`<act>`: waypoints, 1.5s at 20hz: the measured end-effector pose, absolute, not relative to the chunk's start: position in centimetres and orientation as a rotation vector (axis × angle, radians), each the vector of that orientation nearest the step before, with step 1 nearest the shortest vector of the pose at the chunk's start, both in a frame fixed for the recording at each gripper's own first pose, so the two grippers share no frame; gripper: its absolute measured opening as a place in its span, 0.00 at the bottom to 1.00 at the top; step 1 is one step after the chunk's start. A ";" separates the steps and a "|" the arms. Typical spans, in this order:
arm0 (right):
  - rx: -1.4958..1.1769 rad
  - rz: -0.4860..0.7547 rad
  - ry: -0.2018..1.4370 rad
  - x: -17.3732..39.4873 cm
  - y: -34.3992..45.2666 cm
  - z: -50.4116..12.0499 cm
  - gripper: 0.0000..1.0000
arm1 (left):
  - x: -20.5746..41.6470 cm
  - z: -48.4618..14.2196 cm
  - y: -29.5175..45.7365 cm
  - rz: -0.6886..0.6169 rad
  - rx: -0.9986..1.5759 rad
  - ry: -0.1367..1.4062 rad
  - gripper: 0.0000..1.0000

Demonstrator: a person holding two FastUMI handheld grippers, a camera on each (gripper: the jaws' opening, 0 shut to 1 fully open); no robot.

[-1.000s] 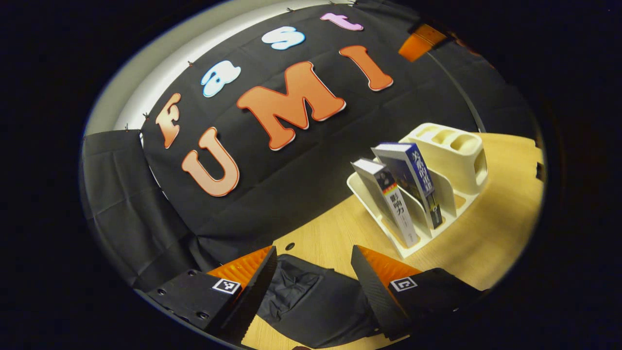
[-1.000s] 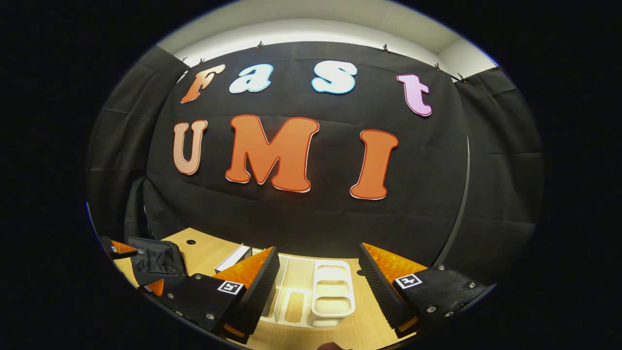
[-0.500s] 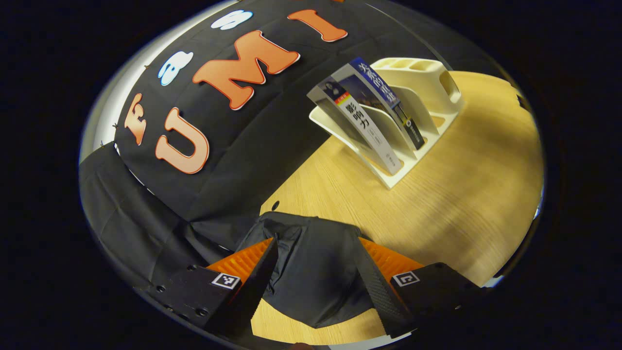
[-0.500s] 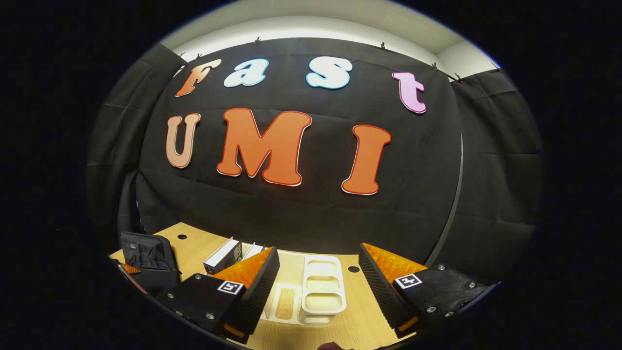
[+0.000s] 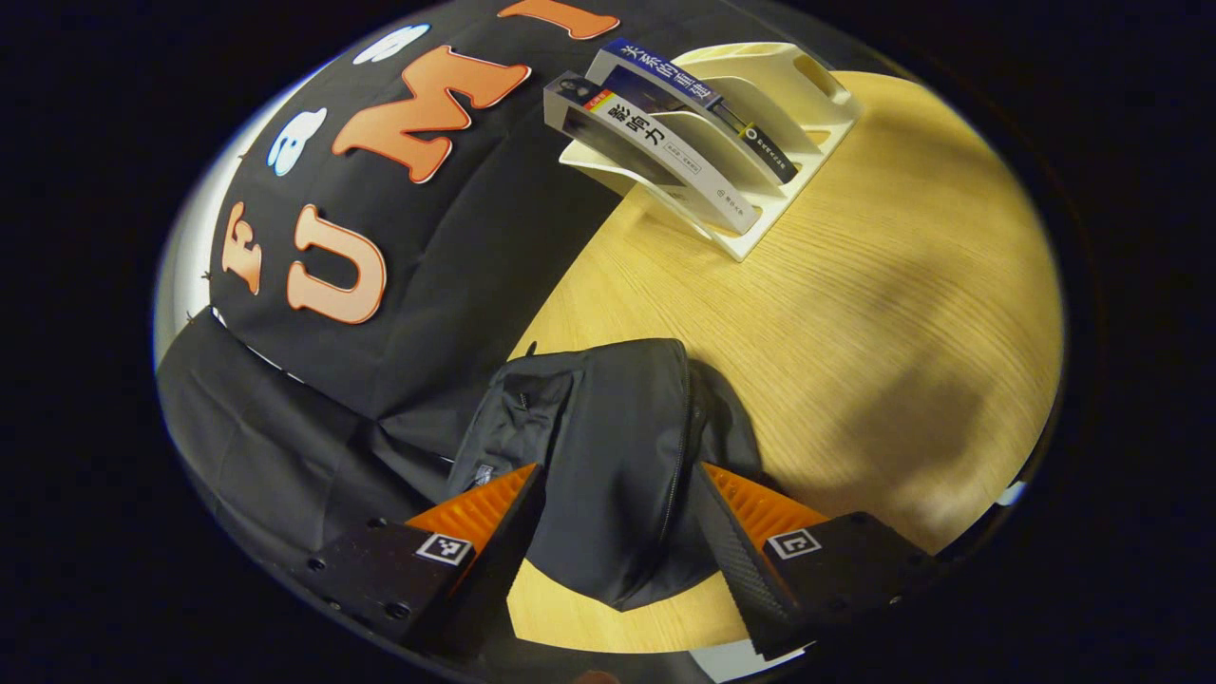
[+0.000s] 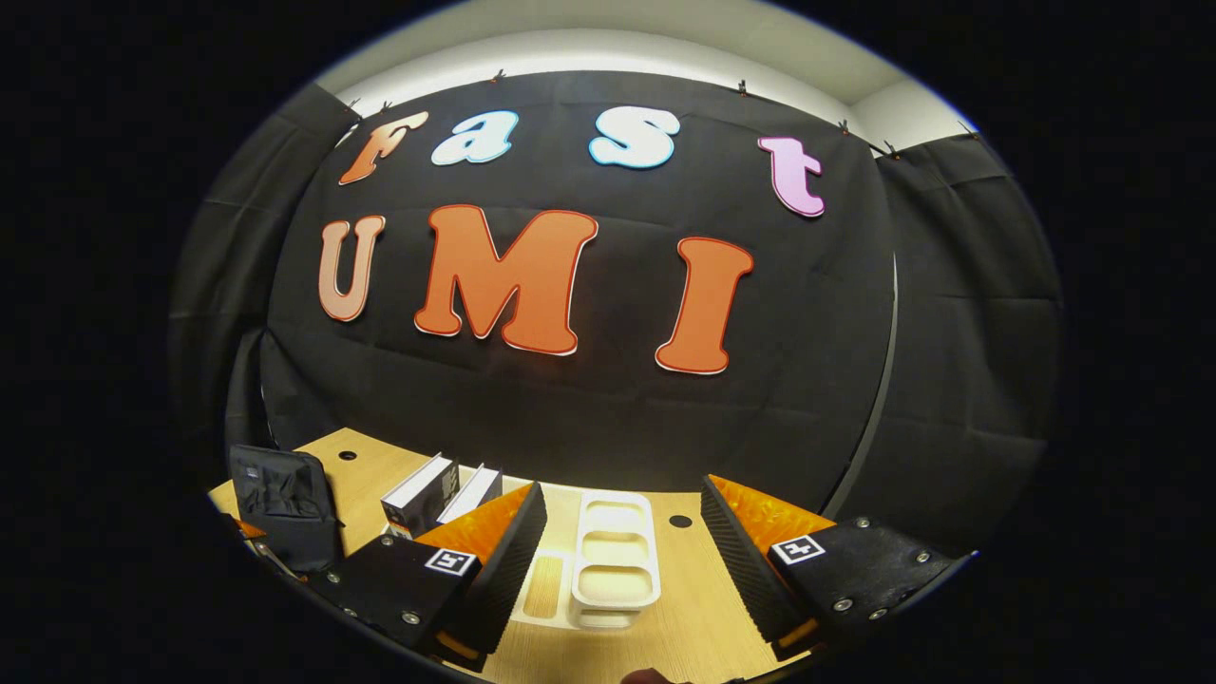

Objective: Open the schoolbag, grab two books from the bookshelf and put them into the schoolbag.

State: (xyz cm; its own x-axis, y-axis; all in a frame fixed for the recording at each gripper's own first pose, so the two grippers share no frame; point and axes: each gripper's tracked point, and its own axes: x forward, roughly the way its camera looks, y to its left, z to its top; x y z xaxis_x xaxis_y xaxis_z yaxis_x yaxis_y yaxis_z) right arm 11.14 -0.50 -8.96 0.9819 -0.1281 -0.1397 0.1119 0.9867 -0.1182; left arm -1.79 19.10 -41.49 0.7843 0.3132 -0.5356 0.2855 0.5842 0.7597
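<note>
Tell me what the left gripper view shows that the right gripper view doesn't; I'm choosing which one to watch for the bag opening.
Left gripper view: the schoolbag's zipper close up, running between the open left gripper, and the book spines.

Right gripper view: the open right gripper above the bookshelf's cream compartments.

Both: schoolbag, two books, bookshelf, wooden table.

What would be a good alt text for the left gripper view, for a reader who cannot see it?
The open left tongs hover over a black fabric schoolbag with its zipper shut, lying on a light wooden table. Farther back, a cream plastic bookshelf holds two leaning books.
</note>
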 end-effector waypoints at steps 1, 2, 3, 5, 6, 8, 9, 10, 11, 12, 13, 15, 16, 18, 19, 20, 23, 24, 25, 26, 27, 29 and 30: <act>-0.109 -0.123 0.145 11.0 -0.8 -8.9 0.97 | -1.6 -41.5 19.2 0.020 0.965 0.699 0.96; -0.108 -0.124 0.143 11.0 -1.0 -8.8 0.97 | -1.5 -41.5 19.4 0.025 0.961 0.706 0.96; -0.106 -0.125 0.141 11.0 -1.2 -8.9 0.97 | -1.2 -41.7 19.6 0.030 0.959 0.714 0.96; -0.103 -0.127 0.142 11.0 -1.7 -9.0 0.97 | -1.1 -42.8 19.8 0.055 0.936 0.764 0.95; -0.104 -0.128 0.143 11.0 -1.9 -9.0 0.97 | -0.7 -42.7 19.8 0.070 0.959 0.762 0.95; -0.110 -0.136 0.140 11.0 -2.7 -9.2 0.97 | -0.4 -43.2 19.3 0.072 0.988 0.782 0.95; -0.108 -0.139 0.141 10.9 -3.0 -9.3 0.97 | -0.8 -43.8 18.8 0.057 0.992 0.784 0.94; -0.103 -0.139 0.146 11.0 -3.3 -9.5 0.97 | -0.9 -44.0 18.7 0.055 1.030 0.782 0.93; -0.099 -0.143 0.148 10.9 -3.6 -9.7 0.97 | -0.9 -44.0 18.9 0.057 1.062 0.777 0.92; -0.095 -0.150 0.149 11.1 -4.0 -9.7 0.97 | -0.8 -44.1 18.9 0.054 1.080 0.774 0.92; -0.089 -0.149 0.152 11.2 -4.3 -9.9 0.97 | -0.5 -43.6 19.0 0.060 1.105 0.755 0.92; -0.087 -0.157 0.160 11.4 -4.8 -10.2 0.97 | 0.2 -42.8 20.1 0.107 1.122 0.759 0.90; -0.084 -0.158 0.158 11.5 -4.9 -10.2 0.97 | 0.7 -42.6 20.6 0.118 1.122 0.755 0.91; -0.080 -0.153 0.158 11.7 -4.8 -10.2 0.97 | 1.9 -42.0 21.3 0.135 1.139 0.751 0.91; -0.082 -0.153 0.154 11.9 -4.9 -10.2 0.97 | 2.7 -42.1 21.7 0.130 1.145 0.753 0.91; -0.085 -0.150 0.151 12.1 -4.9 -10.1 0.97 | 3.4 -41.9 21.8 0.120 1.144 0.759 0.89; -0.093 -0.136 0.150 12.4 -4.9 -10.1 0.97 | 5.1 -41.9 22.6 0.067 1.092 0.811 0.75; -0.097 -0.130 0.150 12.6 -4.9 -10.1 0.97 | 5.8 -41.5 22.8 0.058 1.068 0.814 0.55; -0.102 -0.123 0.151 12.6 -4.9 -10.2 0.97 | 6.3 -40.9 23.1 0.061 1.051 0.818 0.55; -0.105 -0.115 0.152 12.7 -5.0 -10.2 0.97 | 6.8 -40.3 23.2 0.058 1.029 0.830 0.47; -0.107 -0.101 0.157 12.7 -4.9 -10.4 0.97 | 7.0 -39.5 23.2 0.058 1.008 0.838 0.21; -0.110 -0.055 0.184 12.7 -4.5 -11.1 0.97 | 7.5 -38.5 23.0 0.045 0.955 0.868 0.10; -0.113 -0.029 0.197 12.7 -4.3 -11.4 0.97 | 7.9 -37.8 22.9 0.039 0.935 0.883 0.09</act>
